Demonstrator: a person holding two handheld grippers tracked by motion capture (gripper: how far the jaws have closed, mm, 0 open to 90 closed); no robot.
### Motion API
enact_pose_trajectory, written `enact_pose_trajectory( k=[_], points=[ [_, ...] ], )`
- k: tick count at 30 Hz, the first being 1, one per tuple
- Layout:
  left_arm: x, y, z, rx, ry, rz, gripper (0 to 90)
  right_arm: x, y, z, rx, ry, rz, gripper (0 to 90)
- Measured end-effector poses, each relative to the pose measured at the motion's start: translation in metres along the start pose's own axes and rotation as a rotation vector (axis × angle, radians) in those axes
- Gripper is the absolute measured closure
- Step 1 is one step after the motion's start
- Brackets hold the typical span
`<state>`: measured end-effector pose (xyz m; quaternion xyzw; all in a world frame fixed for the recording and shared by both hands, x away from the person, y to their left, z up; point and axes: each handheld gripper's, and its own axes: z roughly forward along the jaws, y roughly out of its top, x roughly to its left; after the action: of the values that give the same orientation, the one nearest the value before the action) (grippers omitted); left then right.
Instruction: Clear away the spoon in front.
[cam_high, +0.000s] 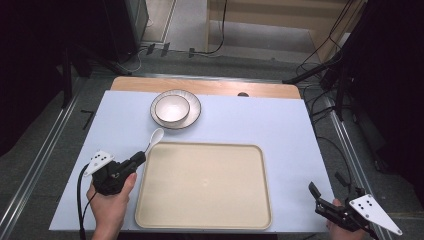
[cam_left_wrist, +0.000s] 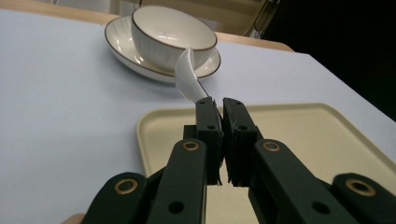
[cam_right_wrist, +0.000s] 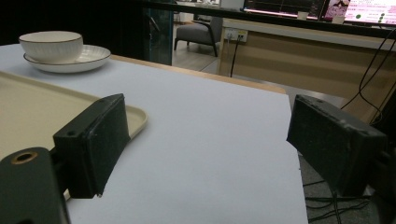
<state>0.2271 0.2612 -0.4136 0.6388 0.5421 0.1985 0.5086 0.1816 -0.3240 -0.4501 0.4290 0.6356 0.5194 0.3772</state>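
Two grippers are seen from the high view, the left gripper (cam_high: 141, 156) clamped on the white spoon (cam_high: 155, 138) at the tray (cam_high: 205, 220) far-left corner, bare mat around; in the left gripper view the spoon (cam_left_wrist: 188, 77) is pinched before the bowl (cam_left_wrist: 170, 35); in the right gripper view the right gripper (cam_right_wrist: 205, 140) is held wide over bare mat near the table edge; no legible writing.

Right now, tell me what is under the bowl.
The bowl sits on a ribbed saucer plate with a dark rim. The plate's middle is covered by the bowl, so anything there cannot be seen. The bowl itself looks empty.
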Motion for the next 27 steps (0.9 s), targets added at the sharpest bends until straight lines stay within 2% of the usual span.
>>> enact_pose_trajectory(
  k=[4,9,10,17,18,21,27],
  points=[
    [0.001,-0.011,0.004,0.013,0.008,-0.020,87.3,0.000,0.000,0.000,0.000,0.000,0.001,13.3],
    [0.002,-0.020,0.009,0.030,0.022,-0.018,87.3,0.001,0.000,0.001,0.000,0.000,-0.003,13.3],
    [0.002,-0.022,0.010,0.031,0.023,-0.028,87.3,0.001,0.000,0.001,0.001,-0.001,-0.002,13.3],
    [0.004,-0.027,0.013,0.042,0.043,-0.037,87.3,0.000,0.000,0.000,0.000,0.001,-0.001,13.3],
    [0.005,-0.029,0.015,0.048,0.042,-0.053,87.2,0.000,0.000,0.001,0.000,0.002,-0.001,13.3],
    [0.006,-0.033,0.017,0.049,0.051,-0.060,87.2,0.000,0.000,0.001,0.001,0.002,-0.002,13.3],
    [0.008,-0.035,0.018,0.067,0.058,-0.059,86.9,0.000,0.000,0.001,0.002,0.003,-0.005,13.3]
  ],
)
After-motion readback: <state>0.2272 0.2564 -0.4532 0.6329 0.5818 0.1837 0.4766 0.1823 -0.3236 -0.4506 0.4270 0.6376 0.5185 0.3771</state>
